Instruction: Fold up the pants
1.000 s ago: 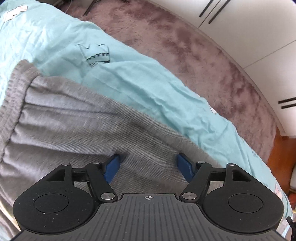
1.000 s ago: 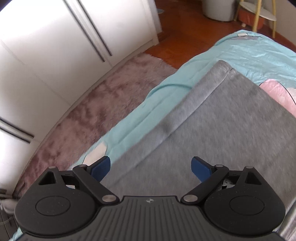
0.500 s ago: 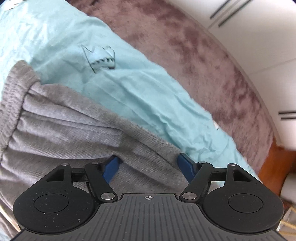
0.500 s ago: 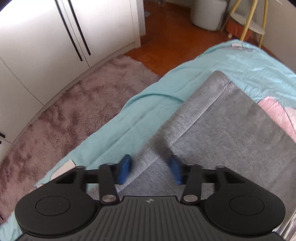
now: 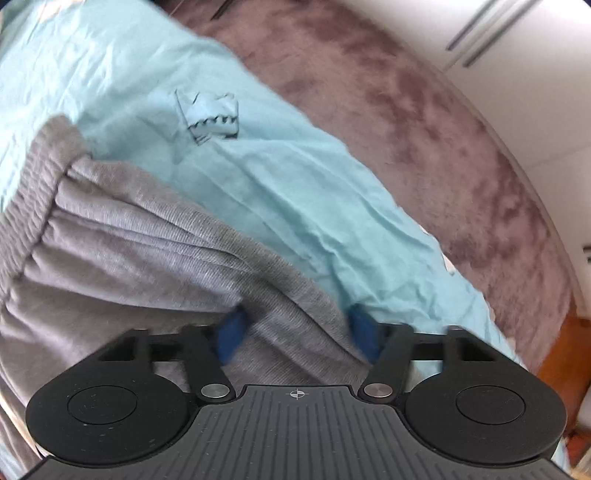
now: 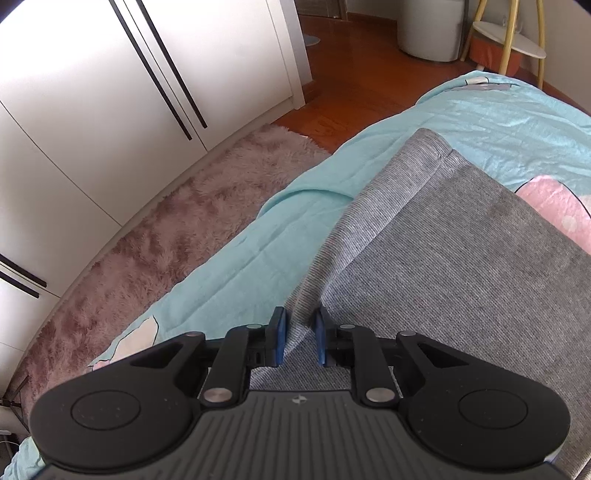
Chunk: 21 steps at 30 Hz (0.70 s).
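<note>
Grey knit pants (image 5: 147, 258) lie on a teal bed sheet (image 5: 258, 166), their elastic waistband (image 5: 33, 184) gathered at the left. My left gripper (image 5: 295, 332) points down at the pants' edge. Its jaws are closing, with a bunched ridge of grey cloth between the blurred blue pads, which still stand wide apart. In the right wrist view the pants (image 6: 443, 277) lie flat, the leg end at the far side. My right gripper (image 6: 300, 339) is closing on the long near edge. Its pads pinch a raised fold of the cloth.
The bed's edge runs along the sheet (image 6: 240, 277), with a shaggy mauve rug (image 6: 147, 240) on the floor below. White wardrobe doors (image 6: 92, 92) stand beyond the rug. A yellow-legged stool (image 6: 509, 48) and a grey bin (image 6: 432, 29) stand on the wooden floor.
My right gripper's jaws went from wide open to pinched on the pants' edge, and it sank slightly. The left gripper stayed in place while the cloth between its pads bunched up.
</note>
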Motion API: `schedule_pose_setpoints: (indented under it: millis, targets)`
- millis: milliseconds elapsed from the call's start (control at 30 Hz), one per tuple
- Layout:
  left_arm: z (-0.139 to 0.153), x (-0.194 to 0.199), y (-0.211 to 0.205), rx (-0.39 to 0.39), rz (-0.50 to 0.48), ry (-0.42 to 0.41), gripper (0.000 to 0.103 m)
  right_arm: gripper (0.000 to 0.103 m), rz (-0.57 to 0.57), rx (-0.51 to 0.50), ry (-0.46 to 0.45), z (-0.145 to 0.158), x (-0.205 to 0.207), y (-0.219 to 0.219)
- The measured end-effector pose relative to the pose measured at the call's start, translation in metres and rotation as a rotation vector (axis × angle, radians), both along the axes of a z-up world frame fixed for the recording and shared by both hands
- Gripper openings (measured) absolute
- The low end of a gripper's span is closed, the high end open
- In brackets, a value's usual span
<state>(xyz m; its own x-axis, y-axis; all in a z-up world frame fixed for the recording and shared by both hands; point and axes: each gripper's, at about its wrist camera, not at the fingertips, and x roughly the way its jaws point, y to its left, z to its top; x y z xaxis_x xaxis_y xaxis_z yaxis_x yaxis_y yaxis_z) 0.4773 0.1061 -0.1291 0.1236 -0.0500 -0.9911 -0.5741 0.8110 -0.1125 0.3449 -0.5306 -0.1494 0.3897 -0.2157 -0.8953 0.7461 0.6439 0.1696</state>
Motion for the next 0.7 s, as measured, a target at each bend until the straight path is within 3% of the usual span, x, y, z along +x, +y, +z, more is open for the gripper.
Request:
schedule_pose_setpoints:
  millis: [67, 100, 233, 400, 567, 633, 700]
  targets:
    - [0.006, -0.010, 0.001, -0.003, -0.035, -0.030, 0.024, 0.015, 0.011, -0.004, -0.002, 0.000, 0.000, 0.000]
    - [0.009, -0.014, 0.004, -0.028, -0.045, -0.043, 0.018, 0.010, 0.012, 0.000, -0.010, 0.001, -0.002, 0.000]
    - [0.031, -0.040, 0.022, -0.111, -0.052, -0.124, 0.013, 0.005, -0.007, 0.030, -0.063, 0.012, -0.022, -0.001]
    - [0.094, -0.108, 0.046, -0.201, -0.135, -0.313, 0.012, 0.004, -0.002, 0.060, -0.186, 0.059, -0.071, -0.003]
    - [0.149, -0.239, 0.073, -0.247, -0.262, -0.484, 0.011, 0.004, 0.001, 0.109, -0.372, 0.115, -0.194, -0.004]
    - [0.152, -0.295, 0.080, -0.220, -0.305, -0.511, 0.011, 0.004, 0.003, 0.105, -0.431, 0.130, -0.255, 0.006]
    - [0.137, -0.342, 0.086, -0.202, -0.321, -0.499, 0.012, 0.004, 0.001, 0.087, -0.461, 0.136, -0.322, 0.023]
